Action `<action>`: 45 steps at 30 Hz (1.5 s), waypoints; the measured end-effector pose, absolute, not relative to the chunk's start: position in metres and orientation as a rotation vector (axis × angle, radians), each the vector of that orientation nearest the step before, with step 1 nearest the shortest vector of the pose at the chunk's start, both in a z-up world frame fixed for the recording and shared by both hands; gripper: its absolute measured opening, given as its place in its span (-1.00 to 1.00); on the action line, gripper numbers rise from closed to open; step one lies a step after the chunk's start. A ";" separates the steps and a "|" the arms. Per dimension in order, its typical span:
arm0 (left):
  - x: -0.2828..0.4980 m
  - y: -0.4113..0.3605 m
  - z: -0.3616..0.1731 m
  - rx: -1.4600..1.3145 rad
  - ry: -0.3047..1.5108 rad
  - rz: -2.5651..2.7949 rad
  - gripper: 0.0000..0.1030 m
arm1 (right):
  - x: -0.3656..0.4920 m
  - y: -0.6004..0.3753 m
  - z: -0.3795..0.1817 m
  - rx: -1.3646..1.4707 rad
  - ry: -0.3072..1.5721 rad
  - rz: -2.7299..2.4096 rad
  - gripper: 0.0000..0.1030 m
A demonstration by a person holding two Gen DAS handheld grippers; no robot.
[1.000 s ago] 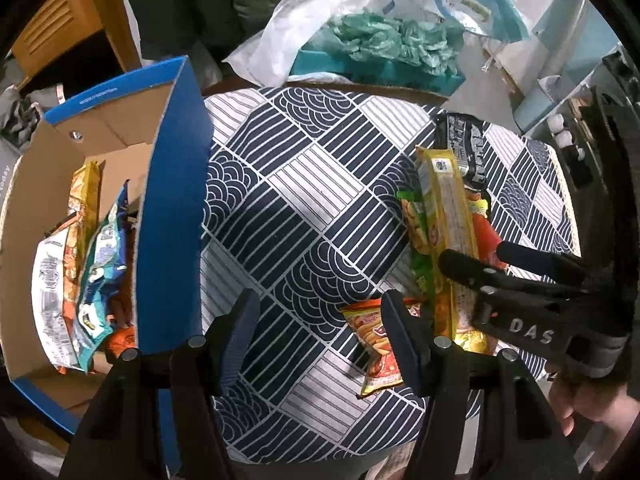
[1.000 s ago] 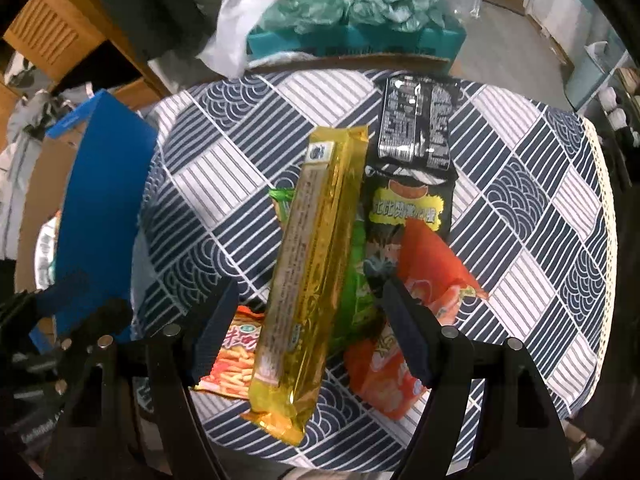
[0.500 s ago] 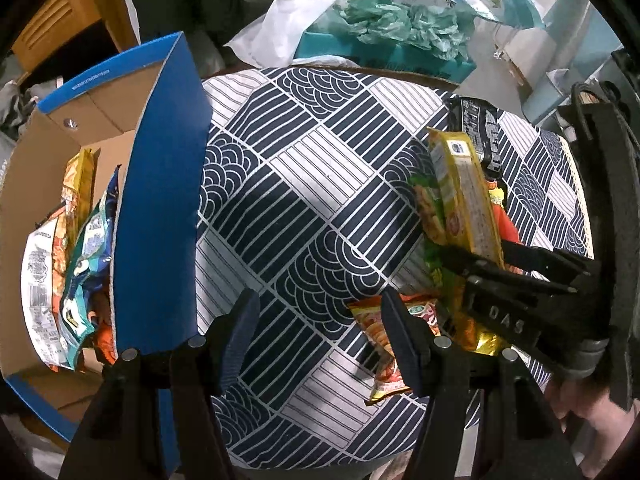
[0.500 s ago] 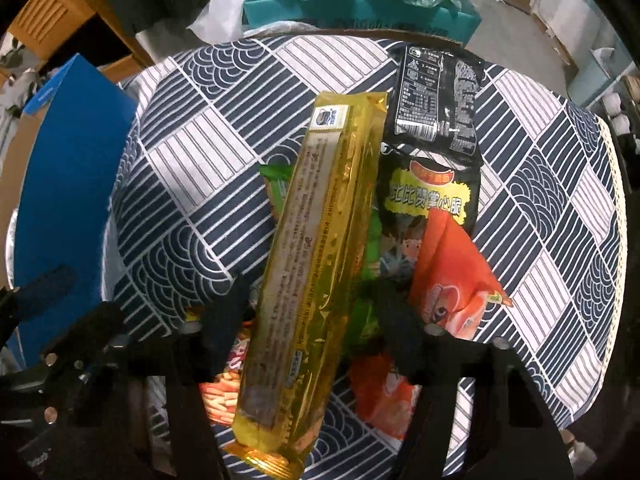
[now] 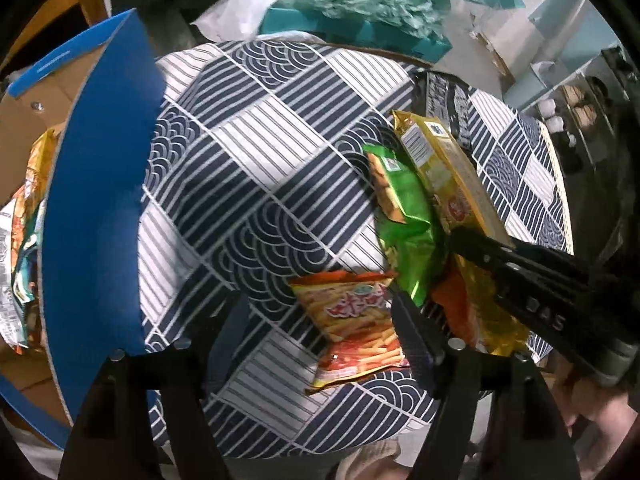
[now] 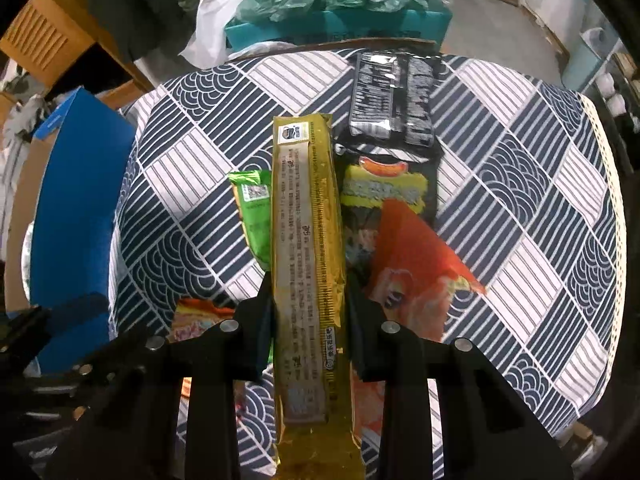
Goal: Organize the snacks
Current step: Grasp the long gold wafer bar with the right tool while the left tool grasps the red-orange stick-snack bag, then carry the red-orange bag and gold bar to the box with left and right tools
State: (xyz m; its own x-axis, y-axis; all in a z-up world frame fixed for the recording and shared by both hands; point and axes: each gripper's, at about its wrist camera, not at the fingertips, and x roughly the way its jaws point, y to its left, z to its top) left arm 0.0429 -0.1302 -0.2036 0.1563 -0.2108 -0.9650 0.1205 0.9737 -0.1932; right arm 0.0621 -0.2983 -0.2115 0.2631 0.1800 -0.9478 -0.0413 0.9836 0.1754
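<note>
Closed since earlier, right claw (image 6: 308, 300) pinches long yellow packet (image 6: 306, 232), pointing lengthwise straight ahead.

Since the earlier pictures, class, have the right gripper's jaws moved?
Yes. The right gripper has just been closing inward onto the long yellow packet, which lies over the patterned tablecloth.

worktop (image 6: 520, 184): round, navy-and-white patterned cloth;
furniture: wooden slatted piece (image 6: 38, 42), upper left;
floor (image 6: 492, 28): pale grey;
light: dim, indoor
</note>
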 end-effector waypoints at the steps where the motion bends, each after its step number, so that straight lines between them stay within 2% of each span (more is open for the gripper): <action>1: 0.042 -0.135 -0.205 -0.067 1.397 -0.241 0.48 | 0.059 -0.301 -0.209 0.129 1.293 0.152 -0.43; 10: 0.039 -0.157 -0.231 0.014 1.443 -0.241 0.48 | 0.040 -0.314 -0.201 0.134 1.269 0.167 -0.43; 16: 0.040 -0.159 -0.255 -0.025 1.505 -0.248 0.48 | 0.030 -0.317 -0.203 0.126 1.275 0.173 -0.43; 17: 0.040 -0.160 -0.256 -0.027 1.505 -0.252 0.41 | 0.029 -0.318 -0.203 0.127 1.276 0.175 -0.43; 18: 0.040 -0.160 -0.257 -0.031 1.502 -0.262 0.19 | 0.029 -0.319 -0.203 0.129 1.275 0.175 -0.43; 21: 0.040 -0.161 -0.254 -0.020 1.495 -0.270 -0.11 | 0.028 -0.320 -0.202 0.134 1.272 0.176 -0.43; 45: 0.033 -0.120 -0.158 0.004 1.221 -0.227 -0.14 | 0.023 -0.297 -0.153 0.100 1.162 0.225 -0.43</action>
State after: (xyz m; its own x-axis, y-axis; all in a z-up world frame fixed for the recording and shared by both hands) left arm 0.0330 -0.1203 -0.1583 0.3230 -0.1711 -0.9308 0.1751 0.9773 -0.1189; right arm 0.0231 -0.2970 -0.1527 0.3781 0.2268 -0.8976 -0.1241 0.9732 0.1936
